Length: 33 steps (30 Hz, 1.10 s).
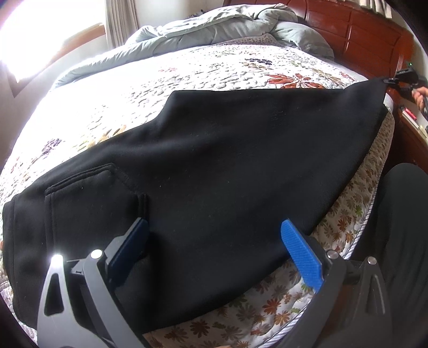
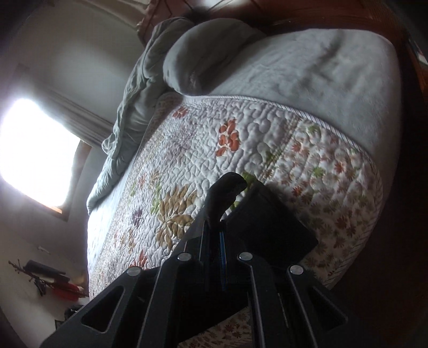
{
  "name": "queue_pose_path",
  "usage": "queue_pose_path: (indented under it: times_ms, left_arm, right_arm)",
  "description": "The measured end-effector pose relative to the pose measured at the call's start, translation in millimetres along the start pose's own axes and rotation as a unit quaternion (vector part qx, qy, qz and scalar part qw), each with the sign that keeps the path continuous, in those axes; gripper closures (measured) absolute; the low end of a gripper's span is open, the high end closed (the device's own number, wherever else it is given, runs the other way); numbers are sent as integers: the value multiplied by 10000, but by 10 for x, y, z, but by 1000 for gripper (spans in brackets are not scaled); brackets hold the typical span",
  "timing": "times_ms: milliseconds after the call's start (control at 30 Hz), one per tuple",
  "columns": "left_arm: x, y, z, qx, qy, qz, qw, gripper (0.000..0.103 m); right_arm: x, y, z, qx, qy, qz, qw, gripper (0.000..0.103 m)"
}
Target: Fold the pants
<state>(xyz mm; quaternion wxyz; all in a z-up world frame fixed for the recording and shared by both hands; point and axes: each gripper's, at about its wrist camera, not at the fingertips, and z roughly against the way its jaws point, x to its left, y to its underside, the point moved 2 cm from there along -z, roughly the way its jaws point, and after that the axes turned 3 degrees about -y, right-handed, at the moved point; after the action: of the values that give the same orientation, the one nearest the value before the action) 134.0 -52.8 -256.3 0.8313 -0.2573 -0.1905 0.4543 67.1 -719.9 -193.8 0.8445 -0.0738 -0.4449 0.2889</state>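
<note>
Black pants lie spread across the floral quilt, waist and back pocket near me on the left, leg end stretched to the far right. My left gripper is open just above the waist part, its blue pads wide apart over the cloth. My right gripper shows at the far right edge, shut on the leg end and holding it taut. In the right wrist view, the right gripper is shut on a bunch of black cloth, which sticks out past the fingertips.
A rumpled grey duvet lies piled at the head of the bed against a red-brown wooden headboard. A bright window is at the left. A nightstand with small items is at the right bed edge. The person's dark leg stands by the bed.
</note>
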Motion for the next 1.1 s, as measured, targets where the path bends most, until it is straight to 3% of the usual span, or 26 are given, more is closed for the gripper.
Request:
queue_pose_path:
  times_ms: [333, 433, 500, 567, 733, 933, 967, 1000, 1033, 1100]
  left_arm:
    - [-108, -117, 62, 136, 203, -34, 9997, 4]
    - [-202, -188, 106, 80, 267, -129, 9995, 4]
    - [-266, -231, 117, 62, 309, -178, 9993, 4]
    - [-316, -270, 118, 42, 339, -203, 9992, 4]
    - [-381, -321, 27, 108, 432, -80, 9990, 4]
    - [-408, -316, -48, 213, 446, -78, 9987, 4]
    - [-406, -317, -50, 209, 449, -71, 9987, 4]
    - [-401, -316, -57, 217, 450, -52, 9987, 4]
    - [-394, -310, -59, 226, 451, -34, 9987, 4]
    - [-386, -294, -72, 248, 464, -5, 9986, 4]
  right_arm:
    - [-650, 148, -212, 179, -94, -651, 9977, 96]
    - [-798, 166, -282, 278, -270, -868, 9955, 84]
    - [-861, 212, -285, 295, -582, -1072, 9921, 65]
    - [-828, 331, -263, 297, -920, -1158, 9886, 58]
    - [-633, 870, -479, 668, -1434, -1207, 9800, 58]
    - [-410, 1240, -712, 766, -1945, -1223, 9702, 58]
    - [-390, 1274, -721, 730, -1959, -1191, 9706, 64]
    - [-372, 1285, -750, 738, -1957, -1176, 9708, 82]
    - [-381, 1310, -752, 761, -1924, -1181, 9712, 92]
    - [-421, 1338, -704, 705, -1778, -1192, 9743, 98]
